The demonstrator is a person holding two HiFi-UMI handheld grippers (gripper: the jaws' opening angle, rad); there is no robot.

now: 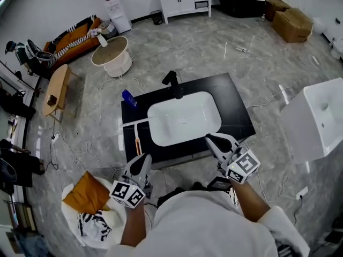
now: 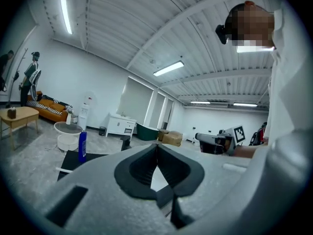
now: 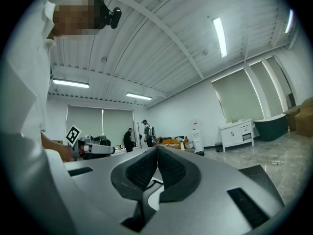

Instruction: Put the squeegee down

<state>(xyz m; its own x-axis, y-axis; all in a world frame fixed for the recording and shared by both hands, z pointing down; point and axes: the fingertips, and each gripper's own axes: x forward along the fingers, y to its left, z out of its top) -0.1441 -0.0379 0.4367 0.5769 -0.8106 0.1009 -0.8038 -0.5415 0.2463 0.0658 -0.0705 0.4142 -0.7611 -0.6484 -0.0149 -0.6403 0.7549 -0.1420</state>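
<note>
The left gripper [image 1: 141, 158] is pressed together with nothing between its jaws, which its own view confirms [image 2: 157, 147]. It hangs at the near edge of the black tabletop [image 1: 238, 116].

Just beyond its tips lies the squeegee [image 1: 138, 141], flat on the tabletop left of the white basin [image 1: 185, 116]. Its handle runs from the near edge away from the person, and its white blade lies crosswise at the far end. By my reading it is already set down and neither gripper holds it. The left gripper is much the nearer if it needs shifting.

Behind the blade stands a blue bottle [image 1: 128, 97], its label too small to read.

Right of the basin, the right gripper [image 1: 210, 138] is also closed and empty [image 3: 157, 149].

No brand or writing is legible; the only print is the square markers on the gripper cubes.
</note>
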